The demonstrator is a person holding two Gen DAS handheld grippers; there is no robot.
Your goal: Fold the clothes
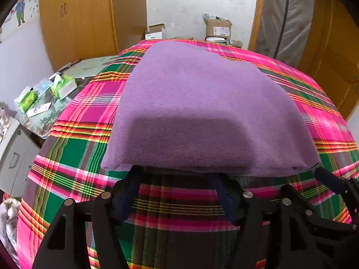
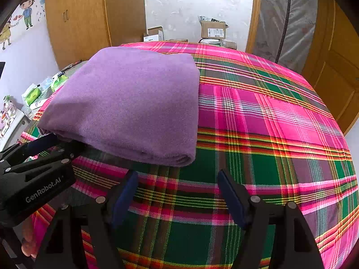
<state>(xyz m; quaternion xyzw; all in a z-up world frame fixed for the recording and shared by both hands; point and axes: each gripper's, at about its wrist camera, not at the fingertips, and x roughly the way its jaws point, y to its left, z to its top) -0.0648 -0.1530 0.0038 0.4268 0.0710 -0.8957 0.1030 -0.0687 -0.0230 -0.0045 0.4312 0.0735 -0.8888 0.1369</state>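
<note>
A purple fleece cloth lies folded into a thick rectangle on the pink and green plaid bed cover. My left gripper is open, its fingertips right at the cloth's near edge and partly tucked under it. In the right wrist view the cloth lies left of centre. My right gripper is open and empty, just short of the cloth's near right corner. The left gripper shows at that view's left, at the cloth's near left corner.
A side table with green tissue packs stands left of the bed. Cardboard boxes sit past the far edge. Wooden wardrobes stand behind. The plaid cover stretches to the right.
</note>
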